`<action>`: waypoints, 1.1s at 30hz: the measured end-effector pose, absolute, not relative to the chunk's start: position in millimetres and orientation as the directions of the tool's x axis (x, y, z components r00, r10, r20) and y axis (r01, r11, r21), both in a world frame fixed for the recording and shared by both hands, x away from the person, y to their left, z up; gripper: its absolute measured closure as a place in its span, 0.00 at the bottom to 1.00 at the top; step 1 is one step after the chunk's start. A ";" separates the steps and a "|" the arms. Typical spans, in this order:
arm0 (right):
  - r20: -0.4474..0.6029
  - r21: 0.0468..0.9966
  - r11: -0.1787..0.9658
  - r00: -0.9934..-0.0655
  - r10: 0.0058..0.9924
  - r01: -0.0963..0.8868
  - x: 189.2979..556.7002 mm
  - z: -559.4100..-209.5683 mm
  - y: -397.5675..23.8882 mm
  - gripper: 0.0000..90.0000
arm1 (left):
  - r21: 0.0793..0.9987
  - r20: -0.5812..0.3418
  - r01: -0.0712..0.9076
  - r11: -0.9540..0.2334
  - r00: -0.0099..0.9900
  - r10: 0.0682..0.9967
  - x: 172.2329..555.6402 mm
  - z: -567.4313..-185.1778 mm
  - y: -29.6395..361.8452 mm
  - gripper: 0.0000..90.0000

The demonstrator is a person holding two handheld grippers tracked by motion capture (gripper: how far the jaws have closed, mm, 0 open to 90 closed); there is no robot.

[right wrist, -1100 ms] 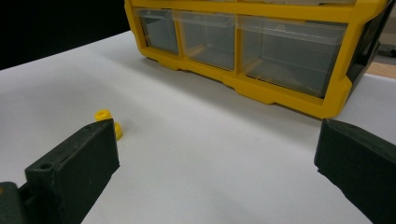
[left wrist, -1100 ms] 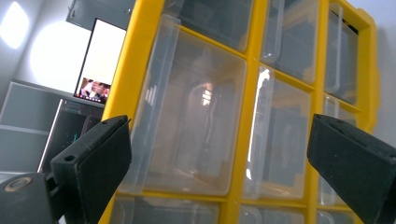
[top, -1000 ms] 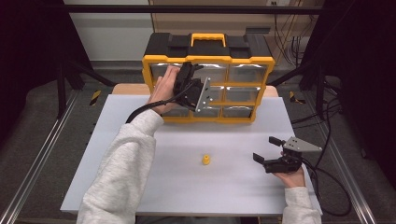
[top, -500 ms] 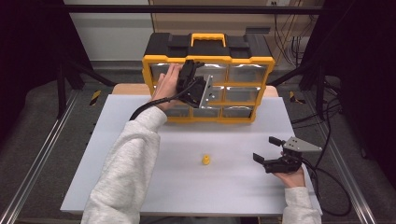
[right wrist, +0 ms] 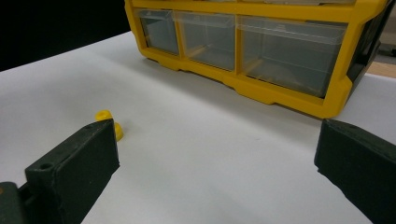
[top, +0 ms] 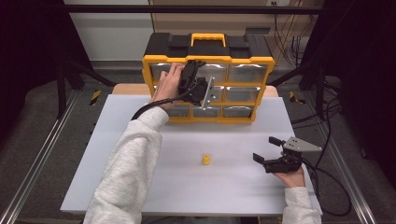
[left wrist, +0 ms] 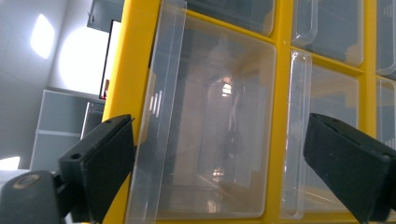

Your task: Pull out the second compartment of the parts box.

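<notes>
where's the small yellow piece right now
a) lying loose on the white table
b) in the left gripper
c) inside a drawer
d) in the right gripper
a: the small yellow piece lies alone on the white table, left of the open right gripper.

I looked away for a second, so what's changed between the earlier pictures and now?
Little: the left gripper at the yellow drawer organizer has just been closing slightly, nothing gripped. The right gripper and small yellow piece stayed put.

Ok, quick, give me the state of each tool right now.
Left tool: open, jaws either side of a clear drawer of the organizer, gripping nothing.
Right tool: open, empty, above the table.
</notes>
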State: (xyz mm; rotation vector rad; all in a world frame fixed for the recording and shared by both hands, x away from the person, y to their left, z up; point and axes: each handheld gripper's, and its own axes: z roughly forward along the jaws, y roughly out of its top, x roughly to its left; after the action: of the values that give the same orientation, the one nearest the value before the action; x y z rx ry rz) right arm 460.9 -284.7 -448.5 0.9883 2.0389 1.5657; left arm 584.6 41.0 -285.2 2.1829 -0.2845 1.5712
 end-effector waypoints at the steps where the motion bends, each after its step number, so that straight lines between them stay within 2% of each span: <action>1: 0.114 0.946 0.130 -0.678 0.726 0.297 460.9 -448.6 -284.7 0.00 | 0.220 0.941 -0.409 -0.886 0.327 0.083 584.3 -285.2 41.0 0.12; 4: 0.113 0.946 0.130 -0.679 0.726 0.296 460.8 -448.6 -284.6 0.00 | 0.217 0.944 -0.414 -0.884 0.319 0.082 584.2 -285.5 41.2 0.14; 14: 0.113 0.946 0.130 -0.678 0.726 0.297 460.9 -448.7 -284.6 0.00 | 0.160 0.970 -0.435 -0.886 0.234 0.060 583.4 -288.8 42.6 0.31; 29: 0.113 0.946 0.130 -0.678 0.726 0.297 461.0 -448.8 -284.6 0.00 | 0.151 0.981 -0.440 -0.885 0.176 0.080 582.0 -288.1 44.6 0.51; 33: 0.113 0.945 0.131 -0.678 0.727 0.299 460.9 -448.8 -284.5 0.00 | 0.142 0.985 -0.439 -0.887 0.155 0.081 581.5 -286.7 45.1 0.61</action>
State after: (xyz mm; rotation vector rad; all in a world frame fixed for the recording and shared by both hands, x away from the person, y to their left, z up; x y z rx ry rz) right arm 460.9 -284.5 -448.8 0.9896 2.0413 1.5636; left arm 581.5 45.1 -286.7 2.0425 -0.3411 1.7809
